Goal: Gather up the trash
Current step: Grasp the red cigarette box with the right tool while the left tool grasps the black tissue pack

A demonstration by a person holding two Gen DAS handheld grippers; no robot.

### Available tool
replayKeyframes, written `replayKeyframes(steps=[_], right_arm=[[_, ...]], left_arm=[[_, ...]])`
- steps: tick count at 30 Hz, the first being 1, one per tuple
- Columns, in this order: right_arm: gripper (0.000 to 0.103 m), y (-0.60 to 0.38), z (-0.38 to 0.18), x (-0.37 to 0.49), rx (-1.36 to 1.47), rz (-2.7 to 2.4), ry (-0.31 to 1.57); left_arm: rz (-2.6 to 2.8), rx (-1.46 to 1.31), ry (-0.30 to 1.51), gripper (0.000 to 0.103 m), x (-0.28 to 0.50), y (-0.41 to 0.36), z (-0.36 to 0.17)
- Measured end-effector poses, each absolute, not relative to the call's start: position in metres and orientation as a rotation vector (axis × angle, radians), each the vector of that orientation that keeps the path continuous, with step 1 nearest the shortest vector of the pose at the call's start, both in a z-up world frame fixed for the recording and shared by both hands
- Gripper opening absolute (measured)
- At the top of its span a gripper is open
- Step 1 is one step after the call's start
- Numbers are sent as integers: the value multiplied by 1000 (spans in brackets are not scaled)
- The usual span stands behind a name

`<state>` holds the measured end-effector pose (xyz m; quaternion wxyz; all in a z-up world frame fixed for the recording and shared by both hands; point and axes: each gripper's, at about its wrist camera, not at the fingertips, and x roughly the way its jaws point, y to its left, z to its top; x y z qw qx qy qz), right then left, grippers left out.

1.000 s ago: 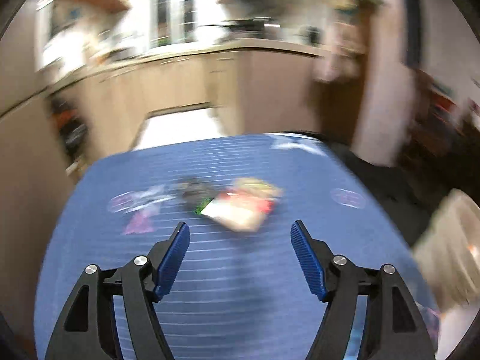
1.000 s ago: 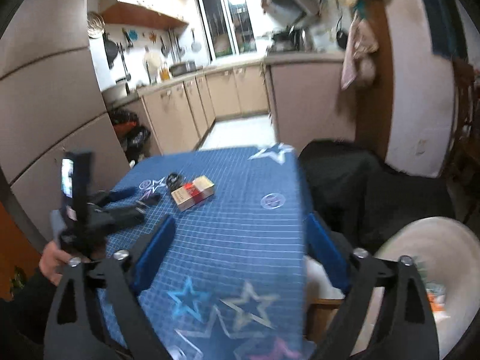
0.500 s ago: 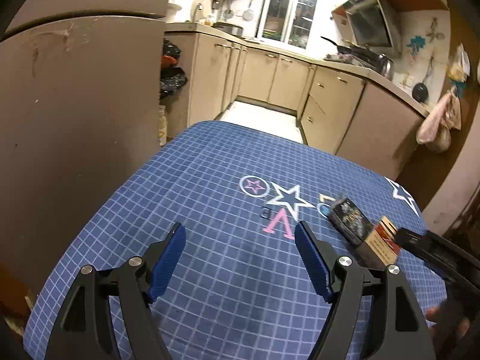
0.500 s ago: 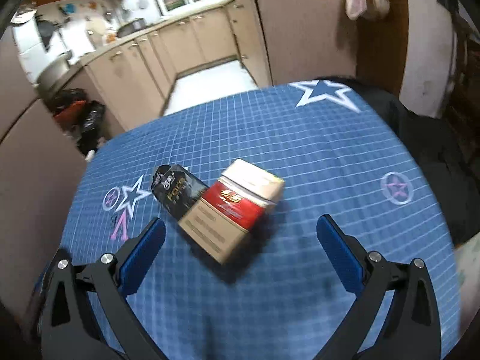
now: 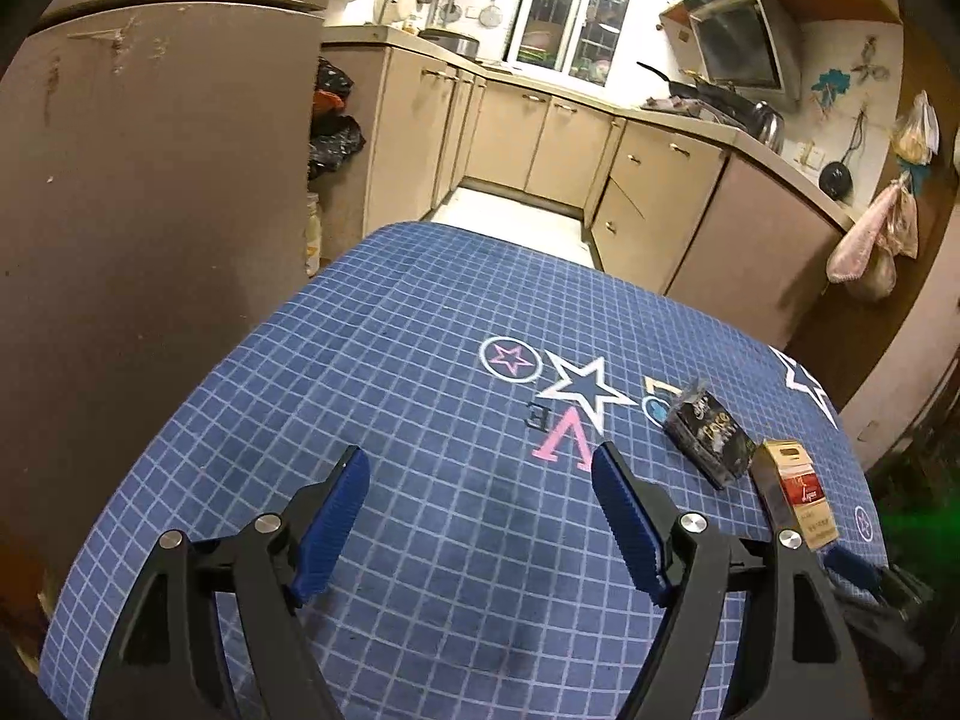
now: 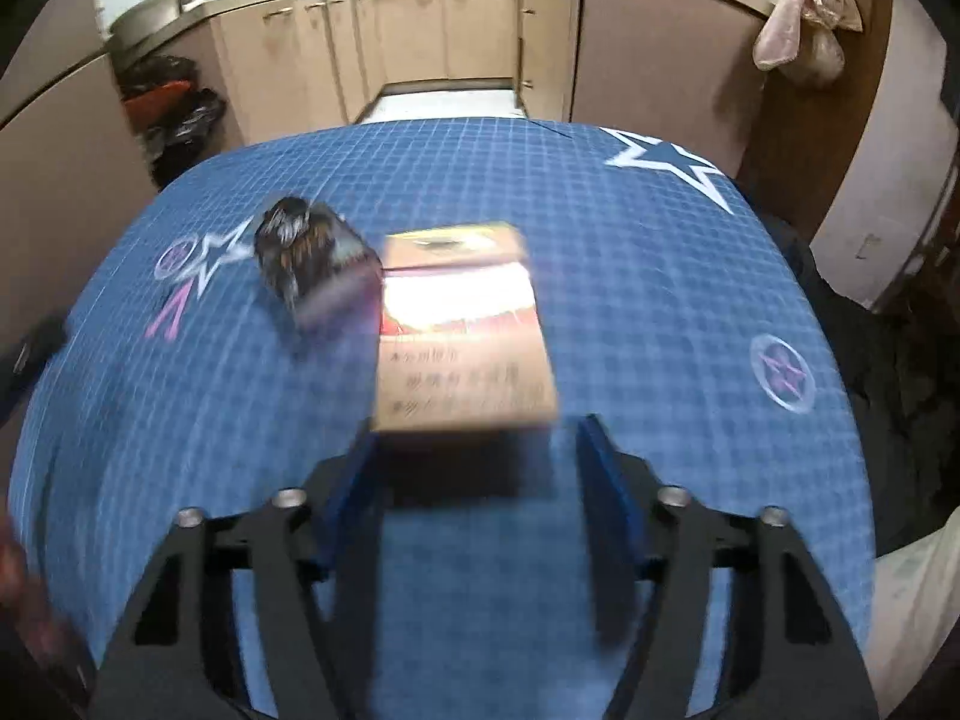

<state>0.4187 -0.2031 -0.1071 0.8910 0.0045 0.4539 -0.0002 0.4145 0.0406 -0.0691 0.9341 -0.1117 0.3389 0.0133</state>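
You face a table under a blue grid cloth (image 5: 384,372) printed with stars, beige kitchen cabinets (image 5: 540,144) beyond it, a lit window (image 5: 576,0) above, a pink cloth (image 6: 798,18) hanging right.

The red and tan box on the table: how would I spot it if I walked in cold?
Find the blue checked tablecloth with stars. Two small boxes lie side by side on it; take the red and tan box, lighter and larger than the black box touching it.

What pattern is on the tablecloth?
The tablecloth is blue with a white grid and printed stars and circles; the left wrist view shows it best.
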Motion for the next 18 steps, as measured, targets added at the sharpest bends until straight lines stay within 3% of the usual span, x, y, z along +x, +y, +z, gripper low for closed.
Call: replayKeyframes(steps=[4,6,7,12,15,16,17,18], right_arm=[[60,-222,-105,392,-59,8,930],[91,-223,-100,386,-57,19,881],[98,-221,-99,385,-63,25,848],[98,-200,-100,422,-99,91,815],[83,-200,-108,455,-77,106,869],[66,-203,-112,462,-51,120,902],[56,-206,-114,462,-23,137,902],[56,-207,-115,461,-8,143,901]], left_arm=[[-2,-189,695,80,416,25,-68],[-17,-181,702,80,417,16,-68],[-27,-175,709,80,418,9,-67],[-35,-111,713,80,424,-18,-58],[-34,-96,712,81,421,-22,-52],[-26,-83,712,82,419,-22,-50],[-23,-81,717,82,418,-21,-50],[-23,-85,726,82,419,-21,-49]])
